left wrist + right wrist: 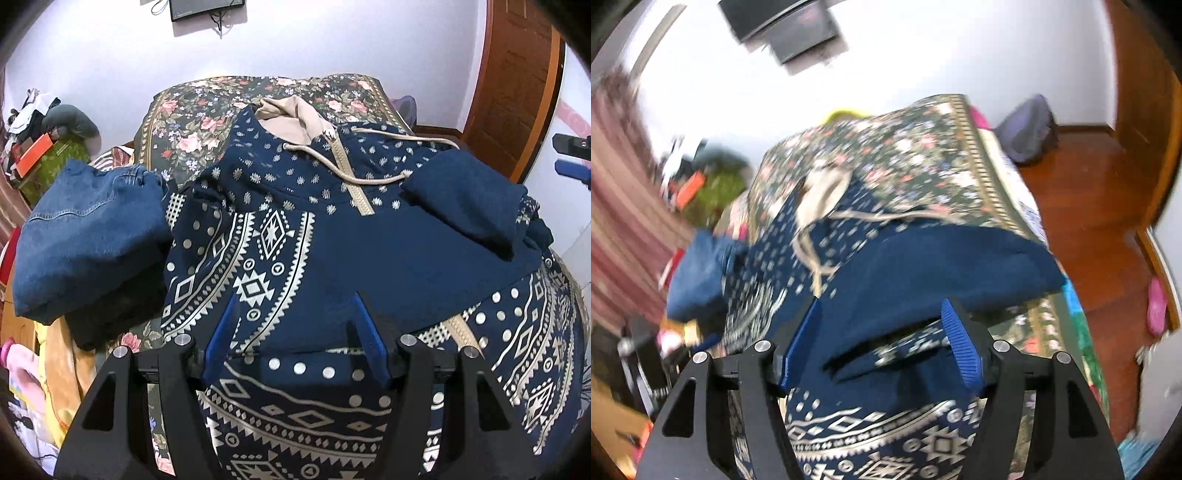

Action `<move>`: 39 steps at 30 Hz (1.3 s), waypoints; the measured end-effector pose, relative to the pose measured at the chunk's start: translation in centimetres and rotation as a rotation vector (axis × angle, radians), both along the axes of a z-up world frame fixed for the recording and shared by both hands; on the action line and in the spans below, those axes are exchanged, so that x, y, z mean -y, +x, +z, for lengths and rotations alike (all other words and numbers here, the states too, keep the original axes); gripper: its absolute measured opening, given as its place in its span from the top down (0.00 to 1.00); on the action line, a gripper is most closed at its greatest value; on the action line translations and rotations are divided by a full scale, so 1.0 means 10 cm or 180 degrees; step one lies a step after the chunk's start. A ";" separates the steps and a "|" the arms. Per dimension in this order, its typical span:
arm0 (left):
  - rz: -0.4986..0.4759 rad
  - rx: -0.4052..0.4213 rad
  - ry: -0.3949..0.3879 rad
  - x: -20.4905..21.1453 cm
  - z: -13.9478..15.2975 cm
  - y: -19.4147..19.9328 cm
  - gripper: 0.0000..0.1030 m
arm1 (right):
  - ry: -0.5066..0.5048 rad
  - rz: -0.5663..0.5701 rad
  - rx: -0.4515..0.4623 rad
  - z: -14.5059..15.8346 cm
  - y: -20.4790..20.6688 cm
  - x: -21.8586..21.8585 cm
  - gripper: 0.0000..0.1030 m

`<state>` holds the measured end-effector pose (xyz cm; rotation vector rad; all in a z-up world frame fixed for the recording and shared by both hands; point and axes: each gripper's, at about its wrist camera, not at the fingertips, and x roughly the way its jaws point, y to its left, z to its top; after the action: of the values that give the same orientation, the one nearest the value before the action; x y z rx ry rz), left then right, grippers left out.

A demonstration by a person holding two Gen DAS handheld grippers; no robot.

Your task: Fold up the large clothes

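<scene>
Two open grippers hang over the navy zip hoodie with cream geometric print (295, 229), lying hood-away along the floral bedspread (207, 110). Left gripper (291, 325) sits mid-body, empty. Right gripper (882, 332) straddles the folded-in plain navy sleeve (942, 266), pads not pressing.

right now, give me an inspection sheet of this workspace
surface: bed with a floral cover, mostly under clothing
job's things: navy patterned hoodie spread zip side up, beige hood at the far end, one sleeve folded across the chest
clutter: folded jeans beside the hoodie, on a darker folded item
grippers: left gripper open over the hoodie, holding nothing; right gripper open, navy cloth between the jaws, not pinched
cables: beige drawstring loose over the chest; a wire hanging below the wall screen
surroundings: white wall, wooden door, wooden floor, a heap of belongings at one side
</scene>
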<state>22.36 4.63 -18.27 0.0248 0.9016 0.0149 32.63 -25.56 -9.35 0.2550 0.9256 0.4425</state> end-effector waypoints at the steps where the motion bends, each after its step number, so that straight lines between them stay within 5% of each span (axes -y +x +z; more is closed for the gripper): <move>1: 0.0009 0.0005 -0.0015 0.00 0.00 0.01 0.40 | 0.0080 -0.0080 -0.0080 -0.04 0.06 0.09 0.38; 8: 0.0102 -0.0131 -0.0384 -0.08 -0.10 0.15 0.40 | 0.0507 -0.0406 -0.0575 -0.49 0.33 0.45 0.38; 17: 0.0200 -0.0209 -0.0468 -0.10 -0.20 0.22 0.40 | 0.0784 -0.0712 -0.1123 -1.11 0.67 0.56 0.38; 21: 0.0210 -0.0208 -0.0388 -0.11 -0.22 0.21 0.40 | 0.0772 -0.0835 -0.0966 -1.01 0.72 0.57 0.48; 26: 0.0232 -0.0203 -0.0404 -0.16 -0.22 0.18 0.40 | 0.0527 -0.0672 -0.0669 -0.77 0.72 0.42 0.92; 39: 0.0364 0.0077 -0.0435 -0.46 0.09 -0.09 0.40 | 0.0376 0.0368 0.0381 0.39 0.21 -0.72 0.93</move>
<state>21.42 9.27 -17.39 -0.1540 0.8773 0.0599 34.69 -18.35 -5.43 0.2804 0.8004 0.6140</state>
